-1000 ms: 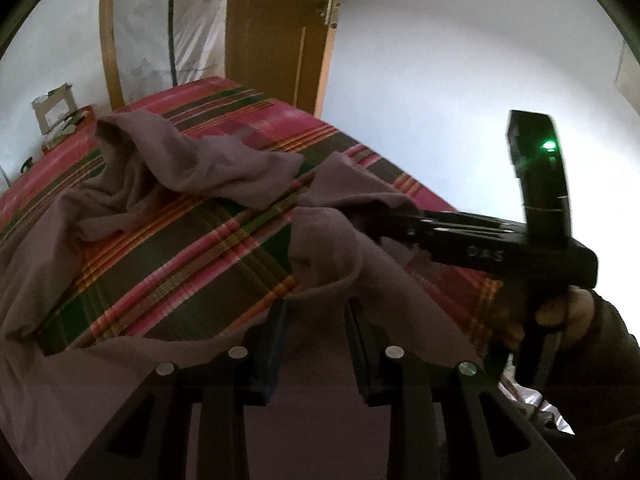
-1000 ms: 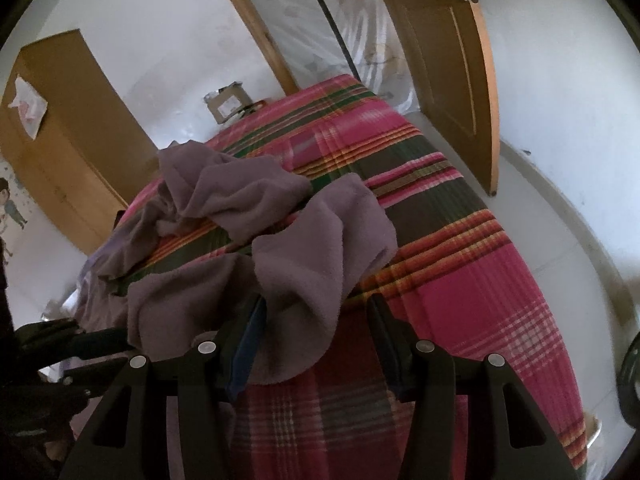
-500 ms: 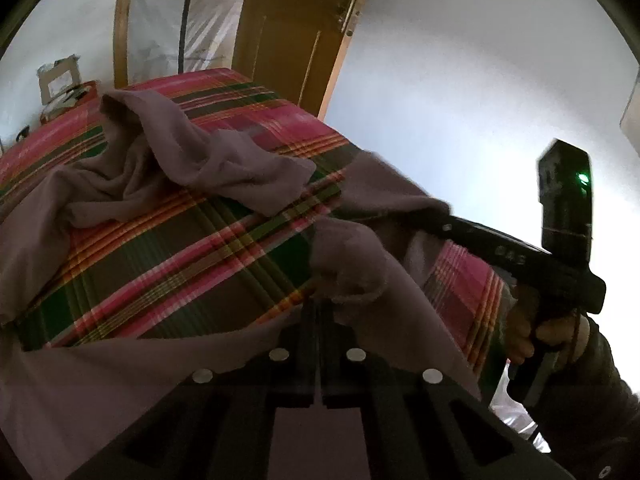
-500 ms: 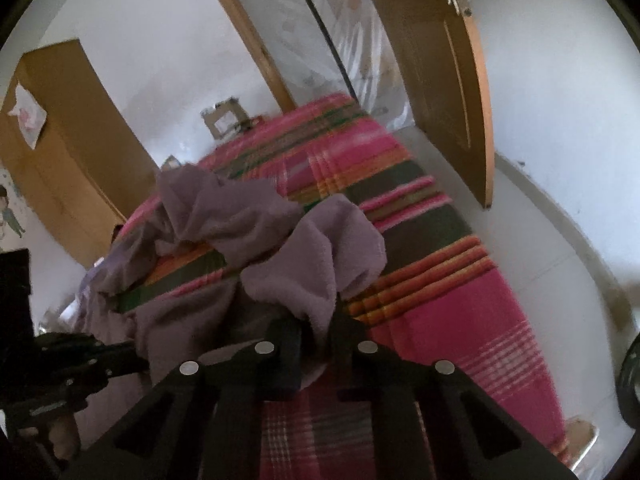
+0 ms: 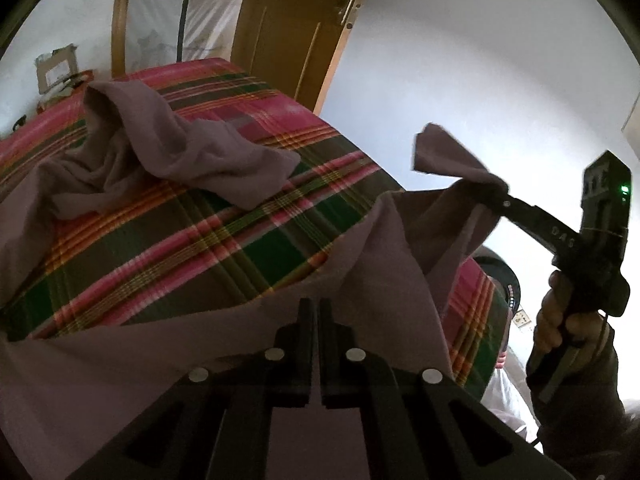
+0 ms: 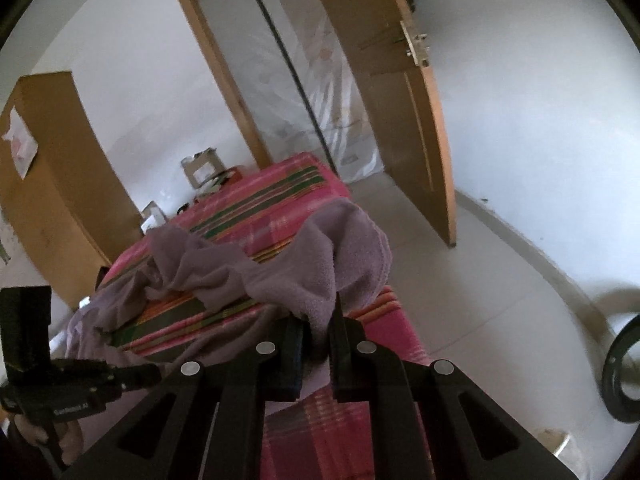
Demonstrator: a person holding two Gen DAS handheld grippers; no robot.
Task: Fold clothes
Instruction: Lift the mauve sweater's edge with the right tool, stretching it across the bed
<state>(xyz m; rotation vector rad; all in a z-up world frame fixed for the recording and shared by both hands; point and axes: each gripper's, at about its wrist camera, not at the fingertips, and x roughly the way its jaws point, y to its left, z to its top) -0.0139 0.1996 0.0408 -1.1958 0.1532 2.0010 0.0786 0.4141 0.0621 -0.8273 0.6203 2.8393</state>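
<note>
A mauve garment (image 5: 192, 160) lies crumpled across a bed with a pink, green and brown plaid cover (image 5: 200, 248). My left gripper (image 5: 316, 312) is shut on the garment's near edge, and the cloth drapes over its fingers. My right gripper (image 6: 318, 320) is shut on another bunched corner of the same garment (image 6: 344, 252) and holds it lifted above the bed's right edge. In the left wrist view the right gripper (image 5: 496, 196) shows at the right with cloth hanging from its tip. The left gripper's body (image 6: 80, 376) shows low left in the right wrist view.
A wooden door (image 6: 400, 100) stands open beyond the bed's far end, beside a glass sliding door (image 6: 304, 80). A wooden wardrobe (image 6: 52, 184) stands at the left. Small boxes (image 6: 202, 168) sit at the far end. A dark ring-shaped object (image 6: 620, 364) lies on the floor at right.
Both grippers closed on the garment a second ago. Since then both have lifted, the right one rising and pulling its corner up off the bed and away to the right.
</note>
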